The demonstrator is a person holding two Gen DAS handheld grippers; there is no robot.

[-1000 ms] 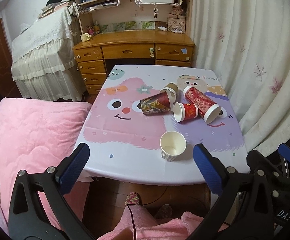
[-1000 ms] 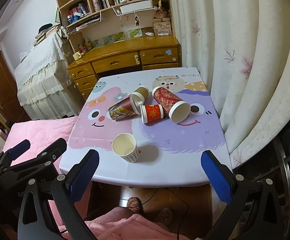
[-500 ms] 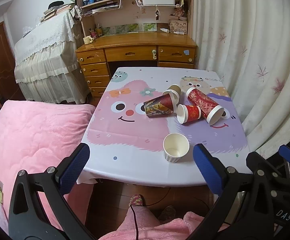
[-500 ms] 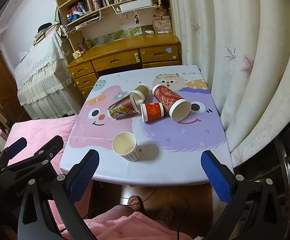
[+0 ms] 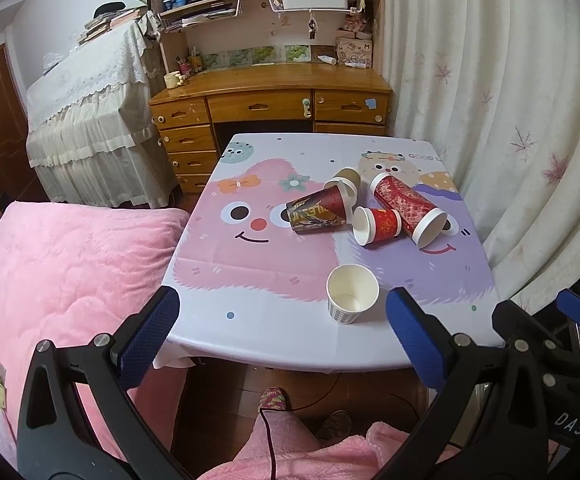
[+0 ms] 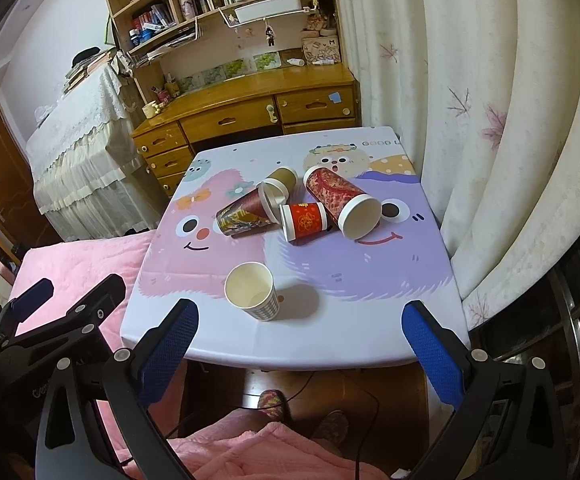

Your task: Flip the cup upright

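Observation:
A white checked paper cup (image 5: 351, 295) (image 6: 253, 297) stands upright near the table's front edge. Behind it several cups lie on their sides in a cluster: a dark red printed cup (image 5: 317, 215) (image 6: 245, 216), a small red cup (image 5: 378, 226) (image 6: 304, 222), a tall red patterned cup (image 5: 408, 208) (image 6: 342, 200) and a brown cup (image 5: 348, 180) (image 6: 279, 178). My left gripper (image 5: 279, 334) and my right gripper (image 6: 298, 344) are both open and empty, held in front of the table, short of the cups.
The small table (image 5: 249, 280) has a cartoon-face cloth. A pink bed (image 5: 57, 272) lies to the left, a curtain (image 5: 510, 120) to the right, a wooden desk with shelves (image 5: 269, 100) behind. The person's slippered feet (image 5: 273, 400) are below.
Both views have drawn back and risen slightly, so the table and cups sit a little lower and farther. The cups have not moved. Both grippers stay open.

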